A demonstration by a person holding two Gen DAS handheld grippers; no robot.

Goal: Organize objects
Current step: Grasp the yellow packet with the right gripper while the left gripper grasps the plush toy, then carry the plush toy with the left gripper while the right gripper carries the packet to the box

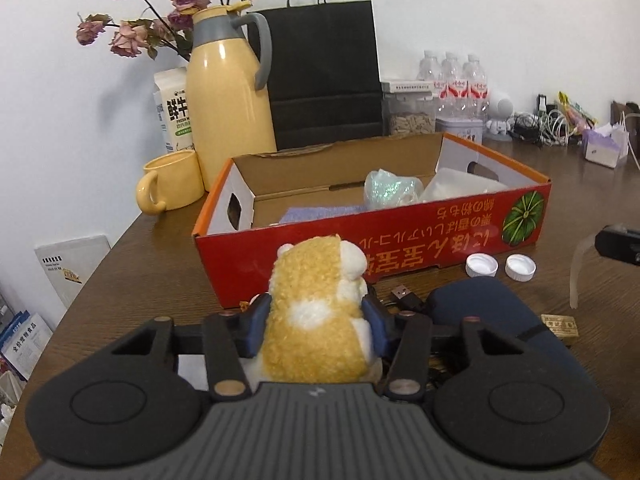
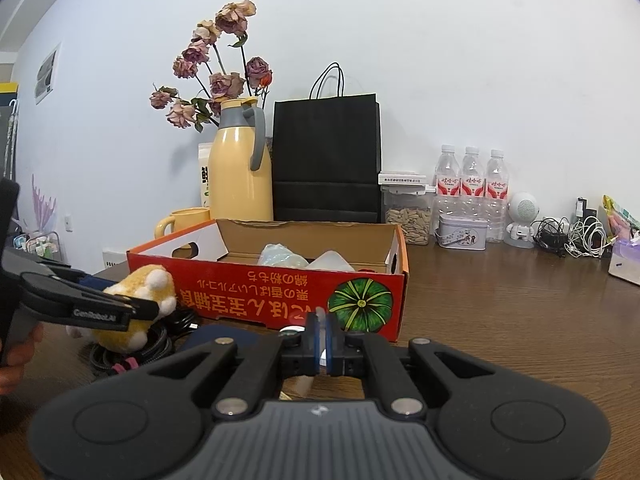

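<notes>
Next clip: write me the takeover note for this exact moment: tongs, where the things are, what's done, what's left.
Left tongs: pads pressed on both sides of the plush hamster, which sits on the table in front of the red box.
Right tongs: shut, empty, low over the table near the box front.
Done: a glittery bundle, a purple cloth and a white item already lie in the box.
Left: lift the hamster into the box. Two white caps, a USB cable and a dark blue pouch are still out on the table.
</notes>
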